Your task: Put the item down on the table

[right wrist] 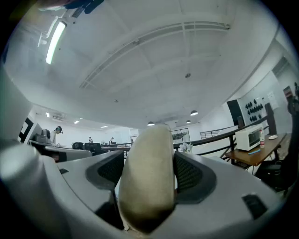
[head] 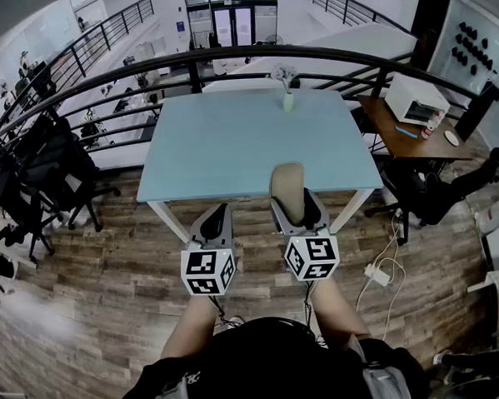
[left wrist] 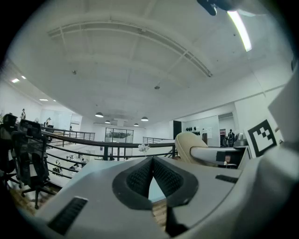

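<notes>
Right gripper (head: 298,210) first: jaws are spread wide and pinching the beige item (head: 287,187) across its width, with pads on both flanks and the oblong, rounded body sticking out past the jaw tips. It's held level in the air, far end over the counter's (head: 230,145) near edge. The rest of the item and the gripper hang short of that edge. Left gripper (head: 215,224) is also short of the near edge, beside the right one, jaws pressed together with nothing in them. Step in hand, as I read it: carry forward and set down. Push further in over the counter before lowering, so the whole item lands on the top, not half off the near edge. Only other thing on the counter is a small vase (head: 288,98) at the far edge, well apart, so no clash. Lower until the underside touches, then release. With that rounded shape it may rock or roll, so let go low and slowly. Keep the left gripper out of it.
</notes>
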### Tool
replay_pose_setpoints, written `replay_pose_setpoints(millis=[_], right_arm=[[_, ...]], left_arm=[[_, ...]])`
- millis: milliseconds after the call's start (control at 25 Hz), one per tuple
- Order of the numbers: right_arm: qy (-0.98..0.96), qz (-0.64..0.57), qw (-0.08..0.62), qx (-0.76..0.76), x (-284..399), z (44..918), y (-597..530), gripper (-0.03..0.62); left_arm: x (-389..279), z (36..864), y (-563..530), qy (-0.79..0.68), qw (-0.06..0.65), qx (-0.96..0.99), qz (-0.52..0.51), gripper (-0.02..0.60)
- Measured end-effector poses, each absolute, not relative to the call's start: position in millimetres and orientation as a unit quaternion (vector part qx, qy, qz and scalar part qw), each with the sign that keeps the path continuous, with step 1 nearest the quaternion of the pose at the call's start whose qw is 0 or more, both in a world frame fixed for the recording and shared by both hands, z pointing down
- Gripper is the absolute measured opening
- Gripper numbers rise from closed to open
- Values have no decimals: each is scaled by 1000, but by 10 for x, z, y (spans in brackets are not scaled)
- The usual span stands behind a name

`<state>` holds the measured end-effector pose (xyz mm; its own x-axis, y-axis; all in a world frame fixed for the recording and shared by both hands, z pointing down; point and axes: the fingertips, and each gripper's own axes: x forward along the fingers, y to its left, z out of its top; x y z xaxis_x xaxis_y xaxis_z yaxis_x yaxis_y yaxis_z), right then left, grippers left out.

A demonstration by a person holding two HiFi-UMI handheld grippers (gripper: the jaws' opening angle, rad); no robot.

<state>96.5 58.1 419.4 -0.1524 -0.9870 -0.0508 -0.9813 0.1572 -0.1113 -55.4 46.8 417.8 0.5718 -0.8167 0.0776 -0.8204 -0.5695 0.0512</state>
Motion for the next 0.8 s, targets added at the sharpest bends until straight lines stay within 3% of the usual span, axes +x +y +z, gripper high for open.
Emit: replay_pose_setpoints(millis=[800], right_arm=[[749,-32,61,-659,683,4094,614,341]], left_arm=[[-797,4093,490,-450,33,892,15,14]])
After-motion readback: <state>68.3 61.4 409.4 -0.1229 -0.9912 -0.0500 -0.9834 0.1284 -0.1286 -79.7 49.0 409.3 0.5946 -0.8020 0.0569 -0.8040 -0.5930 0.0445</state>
